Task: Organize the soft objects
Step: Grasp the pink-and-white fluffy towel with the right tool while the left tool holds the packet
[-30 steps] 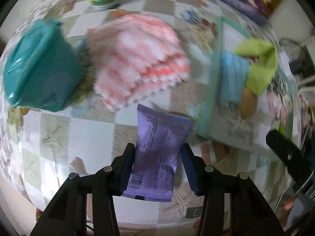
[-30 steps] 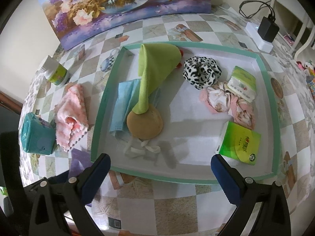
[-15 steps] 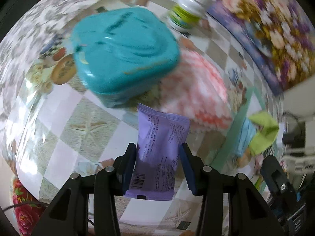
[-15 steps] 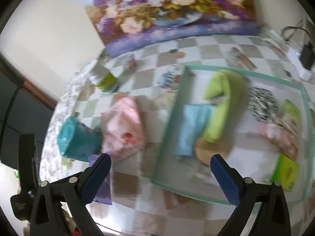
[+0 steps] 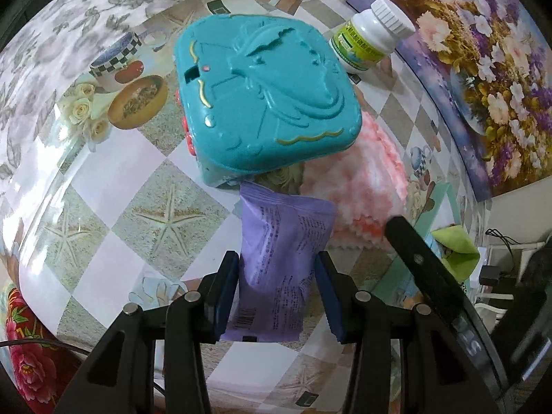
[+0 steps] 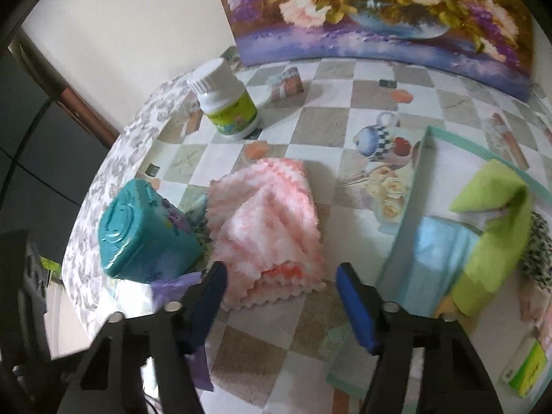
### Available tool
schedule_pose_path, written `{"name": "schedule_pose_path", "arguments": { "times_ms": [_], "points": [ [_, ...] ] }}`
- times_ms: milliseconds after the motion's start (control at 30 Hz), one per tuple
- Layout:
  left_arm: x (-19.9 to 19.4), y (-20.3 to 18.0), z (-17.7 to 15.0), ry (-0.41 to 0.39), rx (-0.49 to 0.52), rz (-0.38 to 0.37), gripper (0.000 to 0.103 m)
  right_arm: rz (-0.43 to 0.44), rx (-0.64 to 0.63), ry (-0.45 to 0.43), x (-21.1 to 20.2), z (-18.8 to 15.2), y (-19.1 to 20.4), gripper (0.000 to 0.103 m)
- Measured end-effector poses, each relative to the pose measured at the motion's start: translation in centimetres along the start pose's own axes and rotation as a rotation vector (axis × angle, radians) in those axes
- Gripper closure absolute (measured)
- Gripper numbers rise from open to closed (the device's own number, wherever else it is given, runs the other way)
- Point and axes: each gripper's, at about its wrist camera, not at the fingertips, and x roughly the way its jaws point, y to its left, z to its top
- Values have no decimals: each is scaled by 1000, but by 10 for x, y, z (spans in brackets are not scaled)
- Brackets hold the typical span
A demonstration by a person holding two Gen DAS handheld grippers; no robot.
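Note:
My left gripper [image 5: 277, 293] is shut on a purple packet [image 5: 281, 262] and holds it above the checked tablecloth, in front of a teal plastic box [image 5: 265, 100]. A folded pink-and-white cloth [image 6: 269, 220] lies beside the box; it also shows in the left wrist view [image 5: 369, 186]. My right gripper [image 6: 281, 296] is open and empty, its jaws set wide on either side of the cloth's near edge, just above it. The teal-rimmed white tray [image 6: 410, 186] to the right holds a light blue cloth [image 6: 438, 258] and a green cloth [image 6: 493, 227].
A white pill bottle with a green label [image 6: 226, 103] stands behind the cloth. A flower painting [image 6: 379, 13] leans on the wall at the back. A green tissue pack [image 6: 528, 369] lies at the tray's near right. The table edge curves off on the left.
The right gripper has swung left from over the tray, come down to the pink cloth and narrowed its jaws. The left gripper has turned toward the teal box with the packet still in it.

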Motion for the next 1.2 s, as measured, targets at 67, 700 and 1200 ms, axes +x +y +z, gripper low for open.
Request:
{"name": "schedule_pose_path", "arguments": {
  "times_ms": [67, 700, 1200],
  "points": [
    [2, 0, 1, 1, -5, 2, 56, 1, -3, 23, 12, 1, 0, 46],
    [10, -1, 3, 10, -14, -6, 56, 63, -5, 8, 16, 6, 5, 98],
    [24, -8, 4, 52, 8, 30, 56, 153, 25, -87, -19, 10, 4, 99]
  ]
}}
